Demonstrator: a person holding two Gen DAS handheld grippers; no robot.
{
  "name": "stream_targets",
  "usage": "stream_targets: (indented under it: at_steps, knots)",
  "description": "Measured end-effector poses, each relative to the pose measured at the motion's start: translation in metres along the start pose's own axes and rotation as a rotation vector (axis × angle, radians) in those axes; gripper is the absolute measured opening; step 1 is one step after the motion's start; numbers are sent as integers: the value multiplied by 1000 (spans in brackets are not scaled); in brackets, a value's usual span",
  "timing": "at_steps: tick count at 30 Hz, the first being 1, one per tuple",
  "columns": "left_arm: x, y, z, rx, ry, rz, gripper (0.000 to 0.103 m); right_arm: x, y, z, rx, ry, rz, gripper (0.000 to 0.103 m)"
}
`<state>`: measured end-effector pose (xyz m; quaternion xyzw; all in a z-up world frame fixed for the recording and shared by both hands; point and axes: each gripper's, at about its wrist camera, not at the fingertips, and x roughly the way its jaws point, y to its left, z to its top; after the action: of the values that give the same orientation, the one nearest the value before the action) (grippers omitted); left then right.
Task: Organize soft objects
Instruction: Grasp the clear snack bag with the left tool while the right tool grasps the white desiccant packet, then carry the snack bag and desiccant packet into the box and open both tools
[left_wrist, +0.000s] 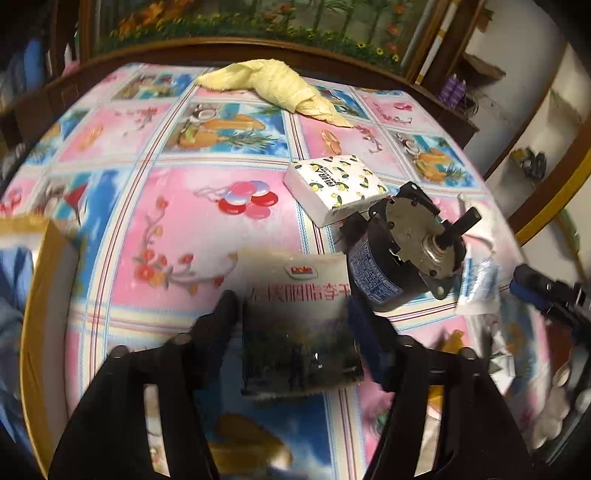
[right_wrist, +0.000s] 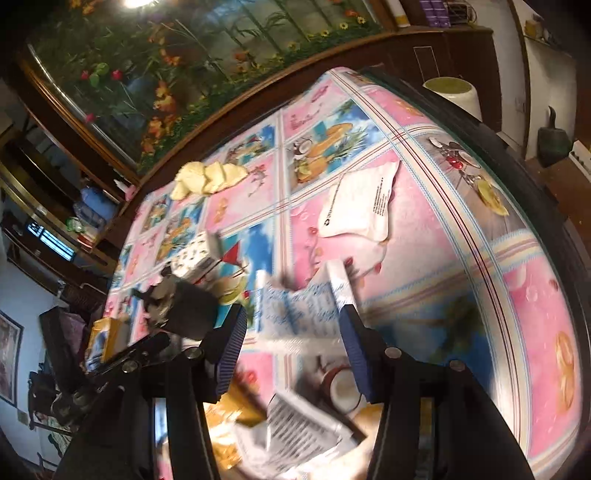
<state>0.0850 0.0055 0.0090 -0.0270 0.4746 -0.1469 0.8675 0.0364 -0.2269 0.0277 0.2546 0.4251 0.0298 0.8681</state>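
My left gripper (left_wrist: 291, 310) stands open over the flowered tablecloth (left_wrist: 177, 206), with a dark Dole snack packet (left_wrist: 299, 332) lying between its fingers. The pads sit close to the packet's edges without visibly pressing on it. My right gripper (right_wrist: 291, 332) is open too, and a white packet with blue print (right_wrist: 295, 314) lies on the cloth just past its tips. That same packet (left_wrist: 476, 288) appears at the right of the left wrist view. Far back lies a crumpled yellow towel (left_wrist: 273, 85) (right_wrist: 207, 177). A tissue pack with lemon print (left_wrist: 336, 188) (right_wrist: 195, 254) rests mid-table.
A heavy grey-and-black motor (left_wrist: 402, 251) (right_wrist: 184, 306) sits between the two grippers. A cardboard box (left_wrist: 37, 295) stands at the left. A flat white bag (right_wrist: 358, 206) lies further back, and several printed packets (right_wrist: 295, 432) are under the right gripper. The table edge (right_wrist: 517, 206) curves along the right.
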Motion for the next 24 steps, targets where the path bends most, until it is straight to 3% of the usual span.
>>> stream_targets:
  at_steps: [3,5,7,9,11,12,13,15,17,24]
  knots:
    - [8,-14,0,82,8,71,81,21,5,5,-42,51,-62,53]
    - [12,-25,-4,150,-7,148,85,31,10,5,-65,68,-79,59]
    - [14,-26,-6,163,-18,134,89,37,17,5,-91,75,-109,72]
    - [15,-24,-7,170,-24,110,91,42,26,4,-130,78,-140,73]
    - [13,-23,-8,183,-37,93,82,46,33,4,-165,82,-168,73]
    - [10,-25,-9,193,-44,91,68,49,36,4,-188,86,-191,73]
    - [8,-24,-8,189,-32,80,65,51,39,3,-213,89,-211,74]
    - [6,-20,-7,180,-23,64,60,55,44,2,-245,102,-232,72]
    - [3,-14,-7,154,-17,35,58,54,47,-1,-262,110,-216,49]
    - [-28,8,-16,26,-38,-47,57,40,47,-11,-233,103,-136,44]
